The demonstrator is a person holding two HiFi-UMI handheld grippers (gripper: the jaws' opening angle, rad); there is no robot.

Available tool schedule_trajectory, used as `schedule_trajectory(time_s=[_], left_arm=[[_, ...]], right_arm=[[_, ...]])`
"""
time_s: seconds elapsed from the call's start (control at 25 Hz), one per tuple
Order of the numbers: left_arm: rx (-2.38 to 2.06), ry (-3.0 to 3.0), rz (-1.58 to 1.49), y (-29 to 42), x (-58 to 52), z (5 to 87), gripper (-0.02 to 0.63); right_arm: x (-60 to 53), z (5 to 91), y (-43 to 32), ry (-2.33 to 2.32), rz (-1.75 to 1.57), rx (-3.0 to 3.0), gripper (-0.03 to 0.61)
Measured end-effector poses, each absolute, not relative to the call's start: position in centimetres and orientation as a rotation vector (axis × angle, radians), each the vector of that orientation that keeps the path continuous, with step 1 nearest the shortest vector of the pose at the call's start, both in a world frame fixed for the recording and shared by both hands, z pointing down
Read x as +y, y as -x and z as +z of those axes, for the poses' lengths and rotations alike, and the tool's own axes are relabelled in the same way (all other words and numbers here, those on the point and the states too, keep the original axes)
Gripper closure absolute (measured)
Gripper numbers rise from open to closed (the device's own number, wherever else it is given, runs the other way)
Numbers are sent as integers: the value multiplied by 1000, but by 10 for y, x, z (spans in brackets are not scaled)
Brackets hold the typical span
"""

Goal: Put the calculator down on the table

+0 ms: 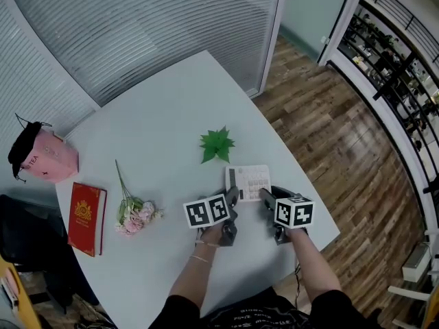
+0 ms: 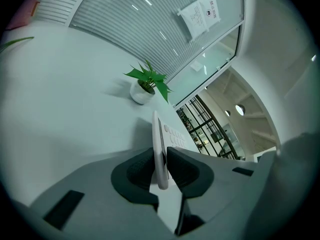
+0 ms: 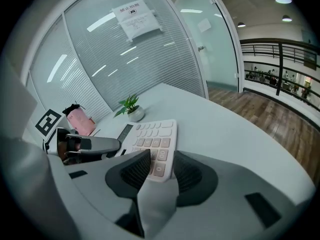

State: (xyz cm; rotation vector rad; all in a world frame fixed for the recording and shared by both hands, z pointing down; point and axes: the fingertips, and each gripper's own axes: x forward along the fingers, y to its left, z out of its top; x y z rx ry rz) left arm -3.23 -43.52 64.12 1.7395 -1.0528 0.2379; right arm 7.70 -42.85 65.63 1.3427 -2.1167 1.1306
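A white calculator (image 1: 248,181) hangs low over the white table (image 1: 158,115), near its front right edge, and both grippers hold its near end. My left gripper (image 1: 234,195) is shut on the left near corner. In the left gripper view the calculator (image 2: 160,144) stands edge-on, squeezed between the dark pads of that gripper (image 2: 161,166). My right gripper (image 1: 263,195) grips the right near corner. In the right gripper view the keypad (image 3: 152,141) faces up and its corner sits between that gripper's (image 3: 160,171) pads. Whether the calculator touches the table I cannot tell.
A small potted plant (image 1: 217,144) stands just beyond the calculator. Pink flowers (image 1: 134,211), a red book (image 1: 87,218) and a pink bag (image 1: 51,160) lie at the left. The table's curved edge (image 1: 322,211) drops to a wooden floor on the right. Glass walls with blinds lie behind.
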Motion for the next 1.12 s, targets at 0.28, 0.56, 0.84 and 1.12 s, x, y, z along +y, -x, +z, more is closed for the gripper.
schedule_trajectory(time_s=[0.28,0.56,0.84,1.12], left_arm=[[-1082,-1738,249,31,-438,639,528],[-1144,-1763,231,33,-440,637,477],[-1169,-1834,203,34,-435,613,316],[-1259,-1973,265,45,-409,575,310]], right_arm=[[-432,659,-77,-1337,1092,-2089,419],[-435,653,-80,-1360,1010,-2111,335],[-429,624,-80,-1375,901,-2190,276],[-410,582,-80,-1414,758,-2251,278]])
